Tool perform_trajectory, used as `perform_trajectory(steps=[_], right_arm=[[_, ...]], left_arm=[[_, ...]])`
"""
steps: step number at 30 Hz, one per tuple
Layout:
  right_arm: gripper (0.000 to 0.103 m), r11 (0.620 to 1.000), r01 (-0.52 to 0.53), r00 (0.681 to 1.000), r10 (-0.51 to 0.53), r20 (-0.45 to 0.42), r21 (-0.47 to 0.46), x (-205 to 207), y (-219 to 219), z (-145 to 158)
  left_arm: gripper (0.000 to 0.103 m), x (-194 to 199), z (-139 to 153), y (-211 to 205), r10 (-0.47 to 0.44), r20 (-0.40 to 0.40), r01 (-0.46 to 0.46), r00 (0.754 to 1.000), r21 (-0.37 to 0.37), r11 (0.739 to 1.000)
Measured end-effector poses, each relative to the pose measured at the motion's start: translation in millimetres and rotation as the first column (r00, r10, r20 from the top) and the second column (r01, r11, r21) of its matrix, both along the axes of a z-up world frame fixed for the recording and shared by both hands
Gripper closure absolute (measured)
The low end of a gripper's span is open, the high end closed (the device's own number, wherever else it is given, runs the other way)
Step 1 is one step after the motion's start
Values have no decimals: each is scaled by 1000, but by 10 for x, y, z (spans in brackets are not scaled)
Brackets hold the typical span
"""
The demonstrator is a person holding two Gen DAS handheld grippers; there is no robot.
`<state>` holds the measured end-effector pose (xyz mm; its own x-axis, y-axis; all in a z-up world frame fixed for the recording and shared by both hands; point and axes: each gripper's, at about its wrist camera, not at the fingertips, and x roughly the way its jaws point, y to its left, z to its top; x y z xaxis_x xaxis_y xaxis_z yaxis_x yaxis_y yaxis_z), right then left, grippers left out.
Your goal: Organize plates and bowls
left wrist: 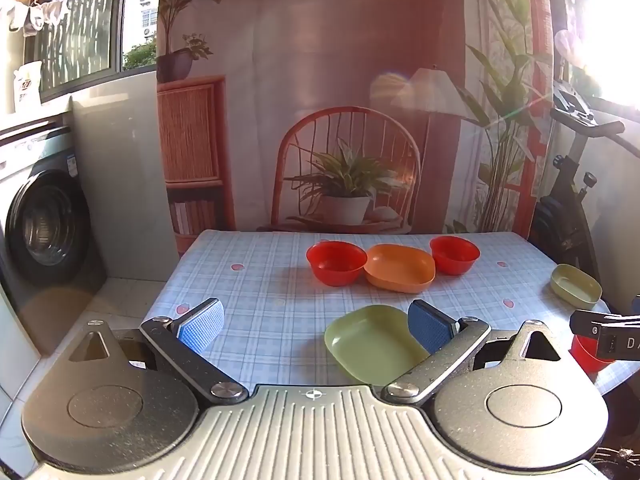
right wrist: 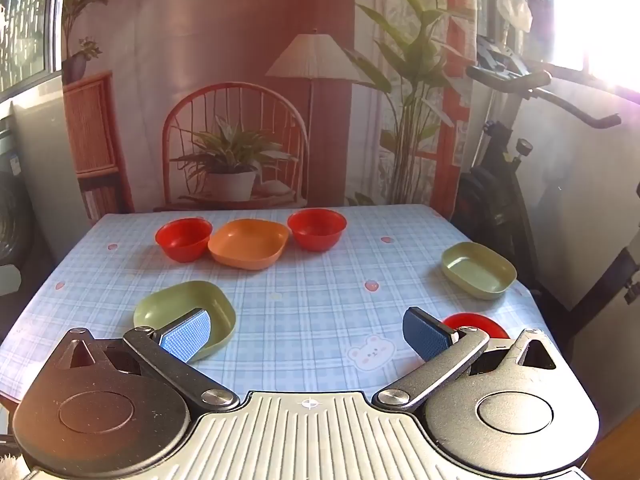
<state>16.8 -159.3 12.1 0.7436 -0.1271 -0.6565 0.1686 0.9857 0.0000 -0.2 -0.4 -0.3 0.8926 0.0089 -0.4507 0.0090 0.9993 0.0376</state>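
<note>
Both claws are held above the near edge of the counter (right wrist: 304,292), which carries a pale blue checked cloth. The left claw (left wrist: 316,326) has its two blue pads spread wide apart and holds nothing. The right claw (right wrist: 306,334) is also wide apart and grips nothing.

In the right wrist view, three dishes stand in a row at the far side of the counter, around 12 o'clock. The left red bowl (right wrist: 183,239) is at 11 o'clock, and the orange plate (right wrist: 248,243) is just beside it and seems to touch it. The right red bowl (right wrist: 317,229) is at the other side of the orange plate, very near to it.

A green plate (right wrist: 188,312) lies near the front at 9 o'clock, partly behind the left finger of the right claw. In the left wrist view the same plate is at 5 o'clock of the counter, just behind the right pad of the left claw. A second green dish (right wrist: 479,270) sits alone at 2 o'clock, close to the right edge. A red cup (right wrist: 478,325) is at 4 o'clock, mostly hidden behind the right finger.

A bear sticker (right wrist: 371,352) is on the cloth between the pads of the right claw.
</note>
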Motion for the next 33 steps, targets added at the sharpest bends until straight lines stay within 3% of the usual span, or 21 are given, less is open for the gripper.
perform_trajectory(steps=[33], right_arm=[[0, 1000, -4, 1000, 4, 3, -6, -13, 57, 30]], left_arm=[[3, 30, -24, -28, -24, -46, 23, 999, -3, 1000]])
